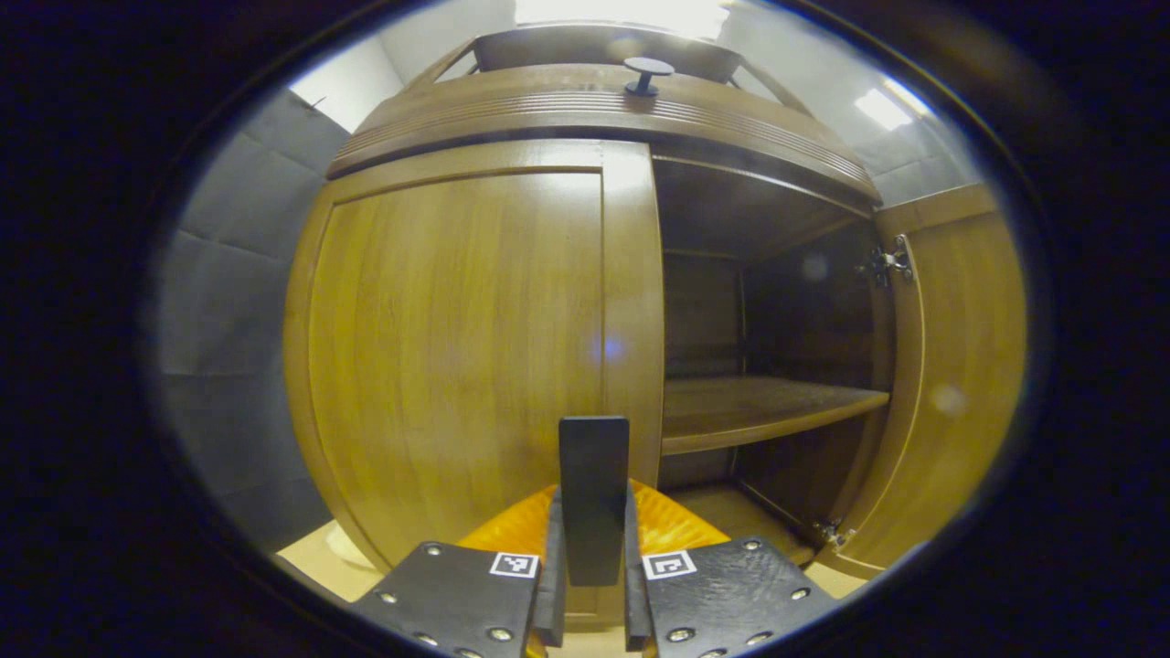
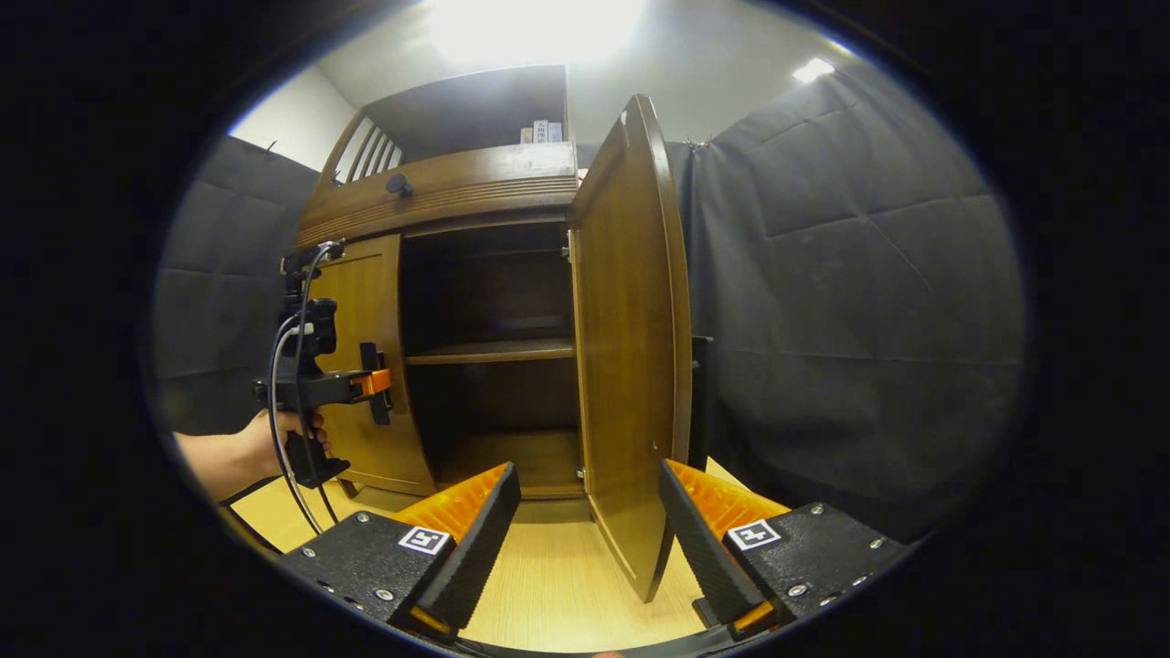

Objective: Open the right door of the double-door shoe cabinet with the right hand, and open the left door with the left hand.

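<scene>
The wooden shoe cabinet (image 1: 594,110) stands close in front. Its left door (image 1: 457,347) is closed, and its upright black handle (image 1: 594,457) sits between the fingers of my left gripper (image 1: 592,539), which is shut on it. The right door (image 2: 631,366) hangs wide open, edge-on in the right gripper view, with its dark handle (image 2: 701,402) on the far face. My right gripper (image 2: 590,535) is open, its fingers either side of that door's lower edge without touching. A hand holds the left gripper (image 2: 370,384) at the left door (image 2: 366,302).
Inside the cabinet a wooden shelf (image 1: 759,407) crosses the dark interior. A black knob (image 1: 647,73) stands on the cabinet top. Padded grey wall panels (image 2: 850,320) lie right of the open door. Light wooden floor (image 2: 548,585) runs below the grippers.
</scene>
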### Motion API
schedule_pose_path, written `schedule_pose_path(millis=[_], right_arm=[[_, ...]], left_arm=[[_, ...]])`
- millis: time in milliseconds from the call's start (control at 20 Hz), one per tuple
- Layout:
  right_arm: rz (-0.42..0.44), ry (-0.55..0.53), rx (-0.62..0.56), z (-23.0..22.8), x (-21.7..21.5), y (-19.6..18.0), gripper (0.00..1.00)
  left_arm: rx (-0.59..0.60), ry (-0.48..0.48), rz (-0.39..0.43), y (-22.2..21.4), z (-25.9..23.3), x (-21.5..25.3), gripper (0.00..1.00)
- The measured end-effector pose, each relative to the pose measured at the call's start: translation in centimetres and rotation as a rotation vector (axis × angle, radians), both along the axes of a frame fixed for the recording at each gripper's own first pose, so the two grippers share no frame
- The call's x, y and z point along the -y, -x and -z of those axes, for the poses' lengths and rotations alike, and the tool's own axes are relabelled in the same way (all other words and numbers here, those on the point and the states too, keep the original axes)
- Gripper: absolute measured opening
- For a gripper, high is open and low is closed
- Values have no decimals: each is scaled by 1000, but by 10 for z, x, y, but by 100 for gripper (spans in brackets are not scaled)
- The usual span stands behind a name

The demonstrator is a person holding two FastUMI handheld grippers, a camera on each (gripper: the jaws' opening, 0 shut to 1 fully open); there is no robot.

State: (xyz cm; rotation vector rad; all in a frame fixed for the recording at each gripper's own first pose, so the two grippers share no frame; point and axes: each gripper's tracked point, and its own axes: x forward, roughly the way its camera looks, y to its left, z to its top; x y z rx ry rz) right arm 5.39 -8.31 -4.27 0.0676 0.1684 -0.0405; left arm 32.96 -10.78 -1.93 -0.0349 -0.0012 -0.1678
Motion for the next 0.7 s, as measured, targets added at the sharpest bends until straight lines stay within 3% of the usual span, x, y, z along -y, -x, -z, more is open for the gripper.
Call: schedule_pose_path(millis=[100, 350, 700], right_arm=[[-12, 5, 11, -3, -3, 2, 94], [-42, 11, 23, -8, -17, 10, 94], [-95, -15, 38, -15, -48, 15, 94]], left_arm=[[-2, 23, 15, 7, 0, -2, 27], [-4, 33, 32, 38, -1, -10, 17], [-4, 39, 47, 77, -5, -30, 17]])
